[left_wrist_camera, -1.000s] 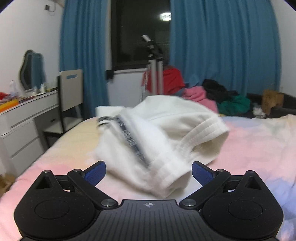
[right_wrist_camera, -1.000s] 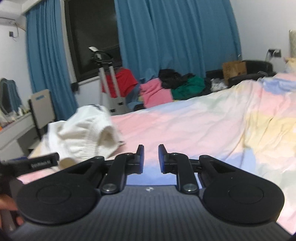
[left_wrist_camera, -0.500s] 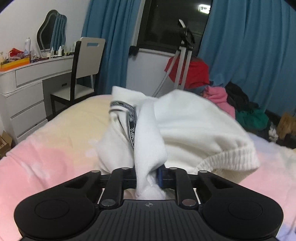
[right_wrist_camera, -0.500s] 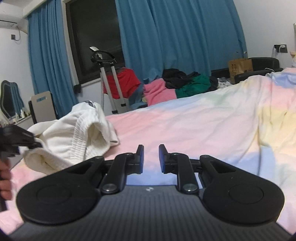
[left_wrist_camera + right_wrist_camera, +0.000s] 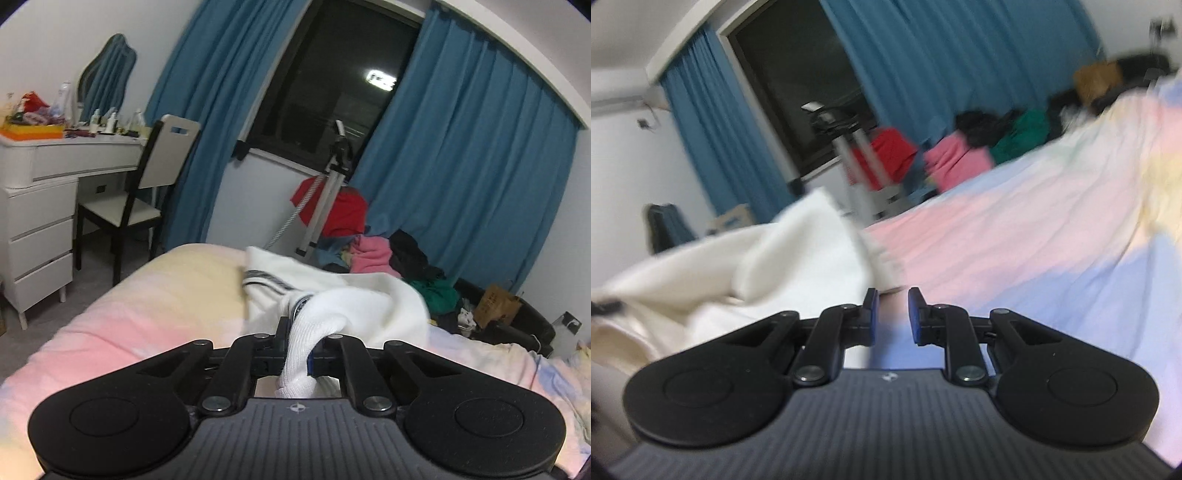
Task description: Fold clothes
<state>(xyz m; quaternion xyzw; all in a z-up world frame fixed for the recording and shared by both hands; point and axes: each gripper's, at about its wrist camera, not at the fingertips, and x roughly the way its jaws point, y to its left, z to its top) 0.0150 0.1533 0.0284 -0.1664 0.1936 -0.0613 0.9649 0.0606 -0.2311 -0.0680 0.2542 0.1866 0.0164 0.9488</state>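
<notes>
Pastel bed (image 5: pixel 147 314) carries the white garment (image 5: pixel 343 295), bunched near the foot end by the tripod (image 5: pixel 328 199). Your left gripper (image 5: pixel 297 349) is clamped on a fold of it; your right gripper (image 5: pixel 891 314) sits slightly parted, gripping nothing, just beside the garment's edge.
</notes>
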